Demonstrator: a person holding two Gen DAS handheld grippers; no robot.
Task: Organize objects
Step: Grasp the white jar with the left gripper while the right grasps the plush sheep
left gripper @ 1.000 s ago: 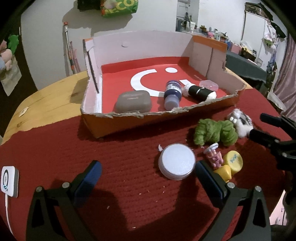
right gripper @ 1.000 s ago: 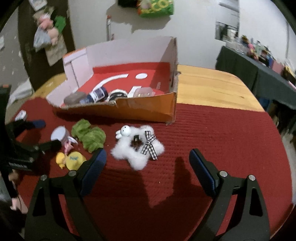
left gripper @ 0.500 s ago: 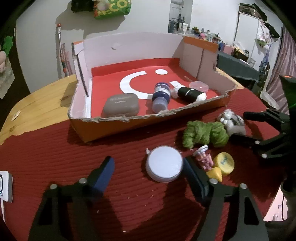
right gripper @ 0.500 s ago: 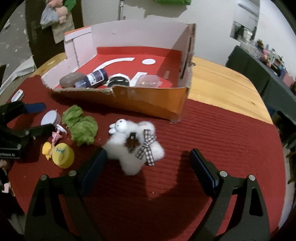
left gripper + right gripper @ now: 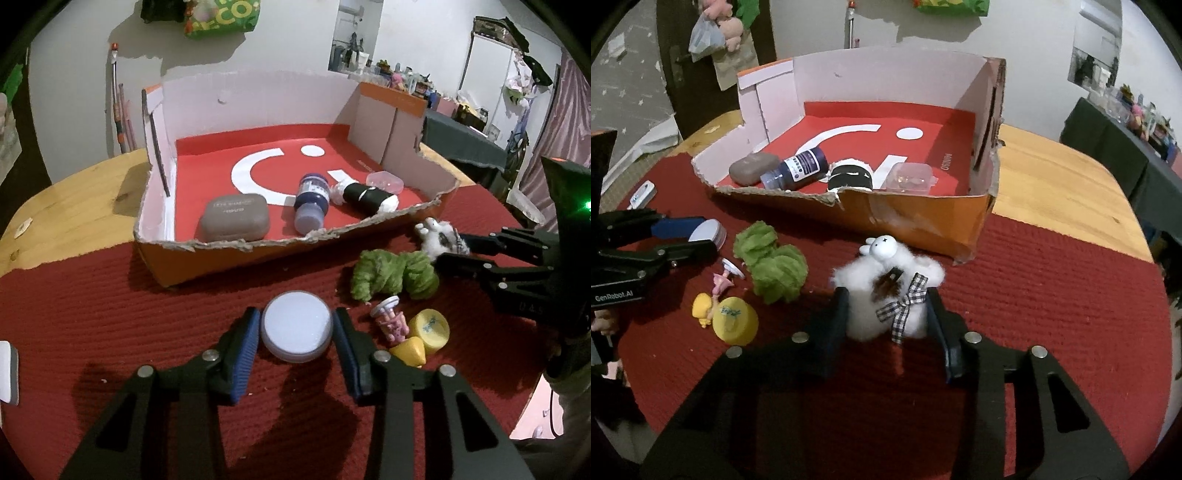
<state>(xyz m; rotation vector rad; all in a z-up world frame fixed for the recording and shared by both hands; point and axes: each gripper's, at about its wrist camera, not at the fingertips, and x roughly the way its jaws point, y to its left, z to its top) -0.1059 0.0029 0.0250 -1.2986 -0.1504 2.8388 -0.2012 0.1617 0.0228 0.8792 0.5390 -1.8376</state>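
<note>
Ribbed matt red cloth (image 5: 110, 317) over smooth varnished wood tabletop (image 5: 74, 199); torn-edged cardboard box (image 5: 229, 258) with smooth printed red floor. Fluffy white plush (image 5: 886, 291) with checked fabric bow, shaggy green cloth (image 5: 391, 273), frosted matt plastic jar lid (image 5: 295, 328). Glossy yellow plastic toy (image 5: 428, 328), matt black plastic hand-held gripper (image 5: 295, 343) arms, ribbed blue pads (image 5: 245, 350).

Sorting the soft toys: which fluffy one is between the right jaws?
The white fluffy sheep with the checked bow; the green fluffy toy lies loose beside it, outside the jaws.

"GenRobot.AI" on left gripper (image 5: 703, 242), "MINISO" (reversed) on box floor (image 5: 946, 162)
</note>
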